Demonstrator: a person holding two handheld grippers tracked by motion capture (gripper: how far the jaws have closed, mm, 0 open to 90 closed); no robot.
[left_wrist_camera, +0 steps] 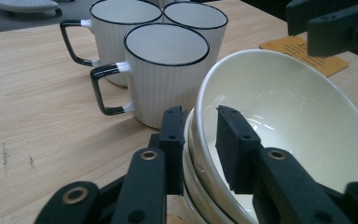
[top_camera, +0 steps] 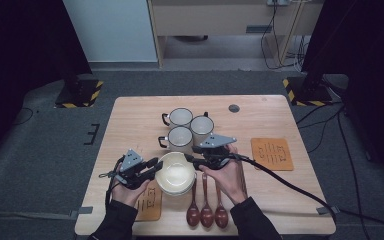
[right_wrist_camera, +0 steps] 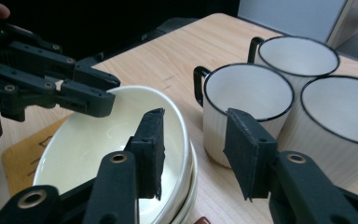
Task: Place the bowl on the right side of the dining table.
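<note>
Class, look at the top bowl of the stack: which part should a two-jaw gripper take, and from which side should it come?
Probably the rim of the top bowl, one jaw inside and one outside. The wall is thin and flares clear of the bowl beneath, so the lip is free. Come from the person's left, where the left gripper already straddles it; the mugs crowd the far side.

High view: camera up above person's side, looks forward and down, far off, sees whole table and floor past it.

Left gripper view: camera sits low behind own jaws, very near, faces across table. Bowls at jaws, mugs just past left jaw.

Right gripper view: low, very near. Bowls at left jaw, mugs past right jaw.

Shared by all three: bowls, mugs. Each gripper view sees other gripper past bowls.
</note>
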